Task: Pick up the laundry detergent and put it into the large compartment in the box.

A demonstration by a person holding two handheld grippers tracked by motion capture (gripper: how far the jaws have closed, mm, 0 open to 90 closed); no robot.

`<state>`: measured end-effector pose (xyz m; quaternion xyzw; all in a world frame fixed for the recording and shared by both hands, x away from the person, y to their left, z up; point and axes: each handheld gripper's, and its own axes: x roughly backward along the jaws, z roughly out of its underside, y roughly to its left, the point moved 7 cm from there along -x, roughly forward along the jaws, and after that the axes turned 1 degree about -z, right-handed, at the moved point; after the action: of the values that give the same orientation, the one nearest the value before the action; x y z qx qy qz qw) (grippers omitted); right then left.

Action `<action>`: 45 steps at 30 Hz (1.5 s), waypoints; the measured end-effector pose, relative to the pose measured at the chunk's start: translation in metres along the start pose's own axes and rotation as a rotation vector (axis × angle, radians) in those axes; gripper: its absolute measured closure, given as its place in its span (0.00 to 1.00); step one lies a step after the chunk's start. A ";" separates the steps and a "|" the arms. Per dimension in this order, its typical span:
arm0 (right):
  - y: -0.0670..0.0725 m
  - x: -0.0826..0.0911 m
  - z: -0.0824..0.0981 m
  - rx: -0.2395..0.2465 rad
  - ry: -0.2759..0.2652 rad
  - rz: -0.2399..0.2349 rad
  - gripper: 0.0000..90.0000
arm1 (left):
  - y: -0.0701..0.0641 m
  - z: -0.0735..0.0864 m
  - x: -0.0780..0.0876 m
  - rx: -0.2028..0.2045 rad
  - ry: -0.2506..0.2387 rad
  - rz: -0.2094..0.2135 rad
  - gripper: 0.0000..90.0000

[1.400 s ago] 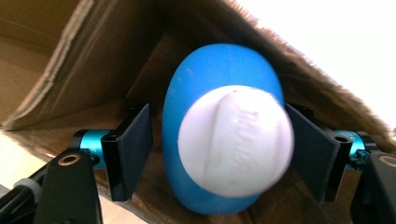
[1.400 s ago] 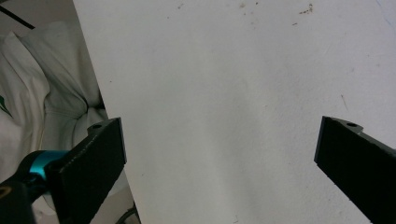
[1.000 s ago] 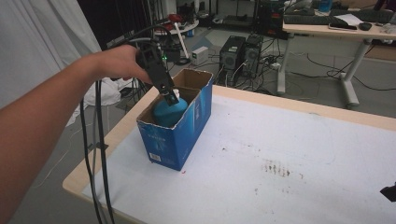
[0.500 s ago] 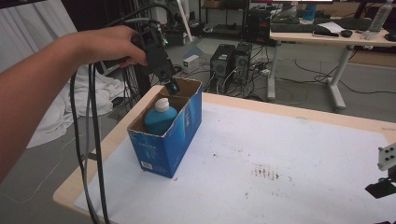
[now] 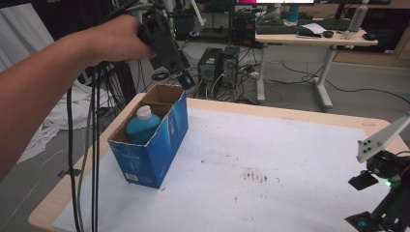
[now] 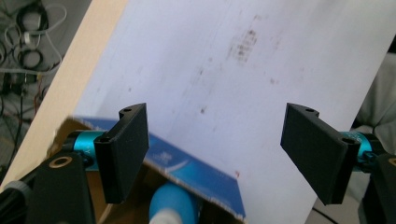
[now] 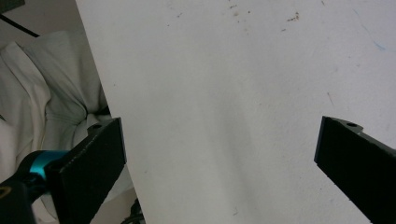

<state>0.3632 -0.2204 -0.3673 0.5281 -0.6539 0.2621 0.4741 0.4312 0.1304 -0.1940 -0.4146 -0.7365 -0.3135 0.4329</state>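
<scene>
A blue cardboard box (image 5: 162,145) with its top flaps open stands near the table's left edge. Inside it a blue bottle (image 5: 141,128) with a white cap stands upright. A hand holds my left gripper (image 5: 185,79) in the air above the box's far end, jaws pointing down, apart from the bottle. In the left gripper view, my left gripper (image 6: 215,135) is open with nothing between the jaws. The box's rim (image 6: 196,175) and the bottle (image 6: 173,205) lie below. My right gripper (image 5: 374,181) hovers at the table's right front corner. Its jaws (image 7: 219,158) stand wide open over the bare table cover.
A white cover (image 5: 270,159) with a few dark stains (image 5: 254,175) lies over the wooden table (image 5: 290,113). Black cables (image 5: 92,159) hang from the left gripper past the table's left edge. White cloth (image 7: 46,88) lies beside the table. Desks and computers stand behind.
The left gripper has risen out of the box and away from the bottle, which stays in the box. The right gripper has come into the high view at the right.
</scene>
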 end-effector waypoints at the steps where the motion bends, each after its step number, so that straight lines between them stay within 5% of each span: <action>1: 0.001 0.001 0.000 -0.008 0.003 0.002 0.01 | -0.002 -0.005 -0.001 -0.009 -0.016 0.005 0.26; 7: 0.001 0.003 0.001 -0.013 -0.005 0.007 0.01 | -0.013 -0.025 -0.015 -0.061 -0.022 0.037 0.25; 8: 0.001 0.003 0.001 -0.014 -0.007 0.007 0.01 | -0.014 -0.028 -0.018 -0.064 -0.017 0.040 0.18; 13: 0.000 0.004 0.002 -0.012 -0.016 0.008 0.01 | -0.022 -0.039 -0.033 -0.099 -0.004 0.069 0.16; 15: -0.001 0.005 0.002 -0.015 -0.020 0.009 0.01 | -0.025 -0.042 -0.040 -0.105 0.012 0.080 0.07; 20: -0.002 0.004 0.004 -0.020 -0.022 0.009 0.01 | -0.031 -0.051 -0.055 -0.139 0.025 0.113 0.07; 32: -0.005 0.001 0.006 -0.028 -0.027 0.005 0.01 | -0.040 -0.063 -0.081 -0.168 0.057 0.129 0.02; 45: -0.005 -0.002 0.006 -0.039 -0.028 0.004 0.01 | -0.048 -0.062 -0.121 -0.147 0.099 0.154 0.02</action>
<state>0.3664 -0.2262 -0.3719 0.5211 -0.6664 0.2430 0.4747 0.4464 0.0165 -0.2813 -0.4848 -0.6552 -0.3526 0.4597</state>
